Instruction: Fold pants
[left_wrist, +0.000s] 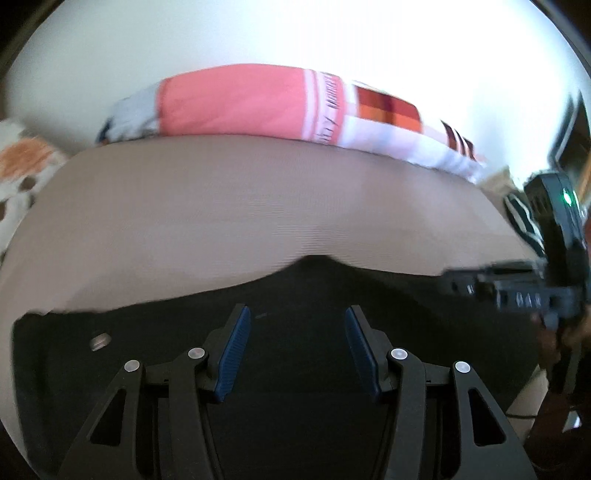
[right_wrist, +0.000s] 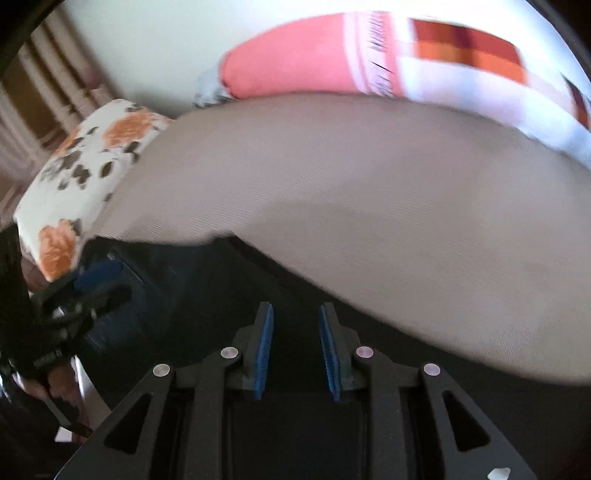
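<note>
Black pants (left_wrist: 295, 295) lie spread on a beige bed sheet (left_wrist: 240, 206), filling the near part of the left wrist view, with a metal button (left_wrist: 100, 340) at the left. They also show in the right wrist view (right_wrist: 207, 288). My left gripper (left_wrist: 297, 317) hovers over the pants, open and empty. My right gripper (right_wrist: 296, 314) is over the dark cloth too, its blue pads apart with nothing between them. The right gripper shows at the right edge of the left wrist view (left_wrist: 517, 291), and the left gripper at the left of the right wrist view (right_wrist: 85, 291).
A pink, white and orange pillow (left_wrist: 258, 103) lies along the far side of the bed against a white wall. A floral white and orange cloth (right_wrist: 85, 170) hangs at the bed's left corner. A curtain (right_wrist: 33, 96) stands at the far left.
</note>
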